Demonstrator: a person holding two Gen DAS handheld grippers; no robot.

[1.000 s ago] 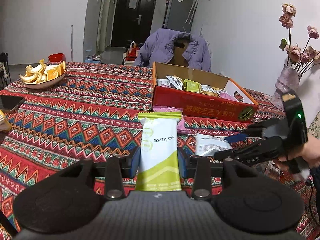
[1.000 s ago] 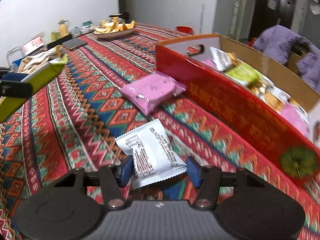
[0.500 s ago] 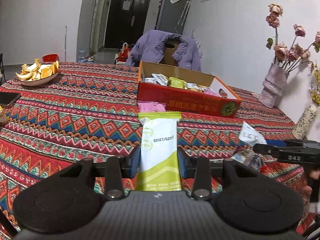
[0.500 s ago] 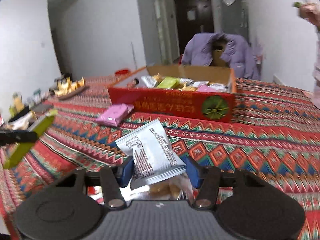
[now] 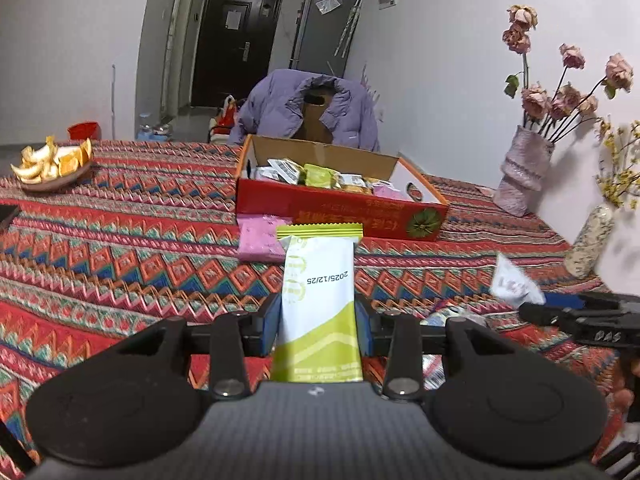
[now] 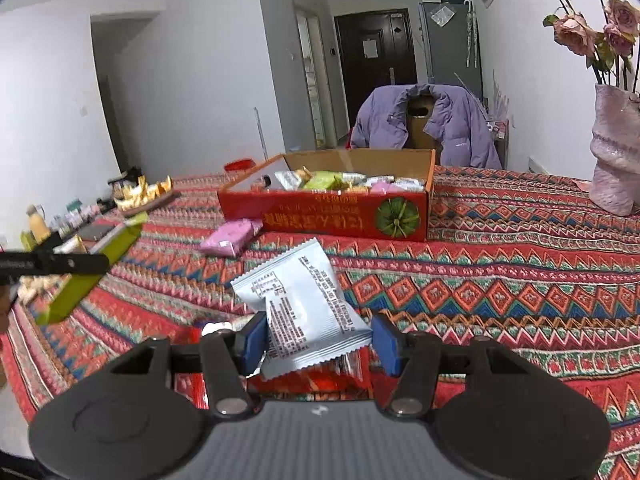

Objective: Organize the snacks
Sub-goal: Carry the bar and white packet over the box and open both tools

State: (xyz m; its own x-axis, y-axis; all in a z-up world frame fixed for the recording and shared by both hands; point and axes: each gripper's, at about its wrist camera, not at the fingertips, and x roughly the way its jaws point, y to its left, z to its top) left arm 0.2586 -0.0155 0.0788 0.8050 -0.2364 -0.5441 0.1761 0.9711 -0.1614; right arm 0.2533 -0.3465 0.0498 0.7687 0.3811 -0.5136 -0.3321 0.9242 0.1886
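my left gripper (image 5: 318, 316) clamps green-white packet (image 5: 318, 300), right gripper (image 6: 320, 340) clamps silver packet (image 6: 304, 304), pink packet (image 5: 260, 236) just before red box (image 5: 340, 208), vase (image 5: 520, 172) by table's right edge

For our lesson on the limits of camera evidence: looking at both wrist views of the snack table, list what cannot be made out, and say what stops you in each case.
- Left wrist view: part of the pink packet, covered by the green-and-white packet.
- Left wrist view: silver packet blurred, print unreadable.
- Right wrist view: items under the silver packet, hidden by it and the right gripper.
- Both views: red box contents, partly hidden behind its front wall.
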